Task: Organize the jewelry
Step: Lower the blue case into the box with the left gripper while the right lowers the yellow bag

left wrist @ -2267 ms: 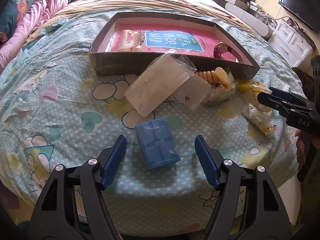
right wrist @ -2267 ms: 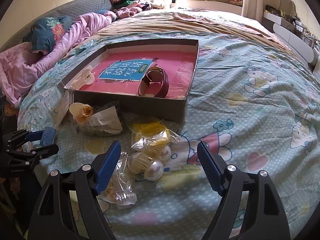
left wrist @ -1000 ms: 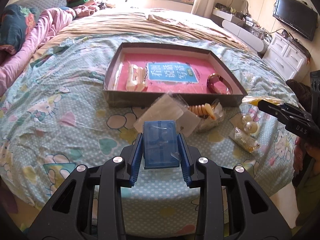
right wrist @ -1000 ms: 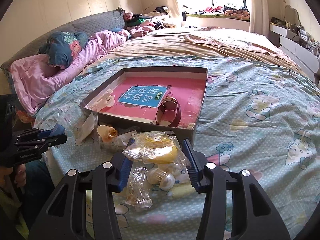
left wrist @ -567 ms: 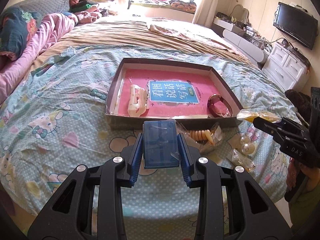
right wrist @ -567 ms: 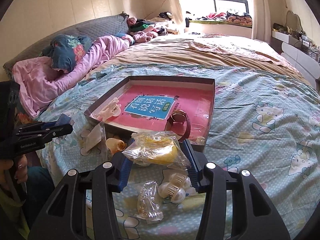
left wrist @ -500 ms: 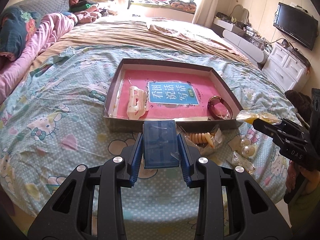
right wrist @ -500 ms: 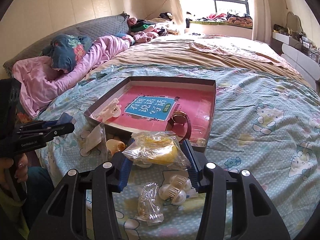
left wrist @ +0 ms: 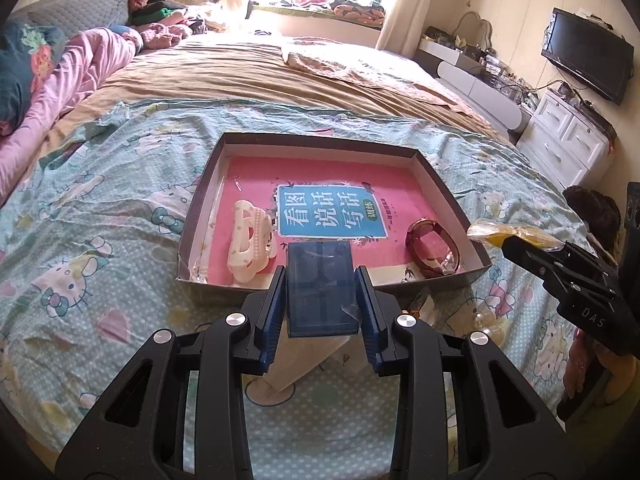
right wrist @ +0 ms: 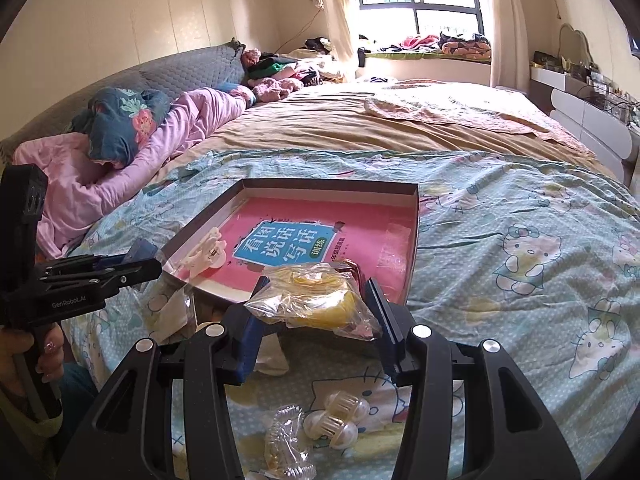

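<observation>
Television (left wrist: 586, 56); white dresser (left wrist: 568, 148); pink blanket (right wrist: 120, 168)

A translucent blue case (left wrist: 322, 288), a yellowish, perhaps amber, bagged item (right wrist: 316, 302), pink tray floor (left wrist: 404, 184), cartoon-cat teal bedsheet (left wrist: 100, 216).

Tray (left wrist: 436, 184) middle open, hair clip (left wrist: 248, 246) left, watch (left wrist: 430, 252) right

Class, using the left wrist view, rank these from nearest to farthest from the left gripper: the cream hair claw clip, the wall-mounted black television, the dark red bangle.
1. Cream hair claw clip: in the tray's near-left corner, just ahead-left of the left gripper.
2. Dark red bangle: tray's near-right corner, somewhat farther.
3. Wall-mounted black television: far right, across the room.
</observation>
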A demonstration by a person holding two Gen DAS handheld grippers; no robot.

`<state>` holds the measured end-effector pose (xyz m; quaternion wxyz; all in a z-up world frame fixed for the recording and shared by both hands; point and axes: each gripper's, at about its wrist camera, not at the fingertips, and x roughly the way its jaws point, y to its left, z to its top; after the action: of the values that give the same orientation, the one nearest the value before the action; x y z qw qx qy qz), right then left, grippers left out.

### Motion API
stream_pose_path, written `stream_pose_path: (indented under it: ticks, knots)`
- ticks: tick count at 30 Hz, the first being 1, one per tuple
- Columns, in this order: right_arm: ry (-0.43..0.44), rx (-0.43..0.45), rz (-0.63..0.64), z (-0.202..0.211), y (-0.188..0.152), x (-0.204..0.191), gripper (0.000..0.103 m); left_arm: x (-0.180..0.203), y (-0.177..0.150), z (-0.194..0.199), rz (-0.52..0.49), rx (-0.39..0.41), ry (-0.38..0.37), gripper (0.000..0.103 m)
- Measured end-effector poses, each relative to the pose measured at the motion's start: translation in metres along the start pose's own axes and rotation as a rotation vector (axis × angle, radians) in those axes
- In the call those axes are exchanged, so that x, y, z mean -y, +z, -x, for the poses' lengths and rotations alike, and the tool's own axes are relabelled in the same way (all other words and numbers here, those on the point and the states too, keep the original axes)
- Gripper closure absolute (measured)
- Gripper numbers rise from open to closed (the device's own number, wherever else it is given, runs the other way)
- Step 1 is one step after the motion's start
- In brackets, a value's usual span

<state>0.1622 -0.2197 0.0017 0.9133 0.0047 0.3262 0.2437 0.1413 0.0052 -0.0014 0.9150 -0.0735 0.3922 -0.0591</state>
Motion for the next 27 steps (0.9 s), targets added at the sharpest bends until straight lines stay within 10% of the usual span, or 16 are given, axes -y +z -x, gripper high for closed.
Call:
stream_pose_path:
  ticks: [27]
  knots:
    - [-0.121, 0.011, -0.071, -0.043, 0.017, 0.021, 0.057, 0.001, 0.037, -0.068, -0.016, -0.065, -0.034, 0.077]
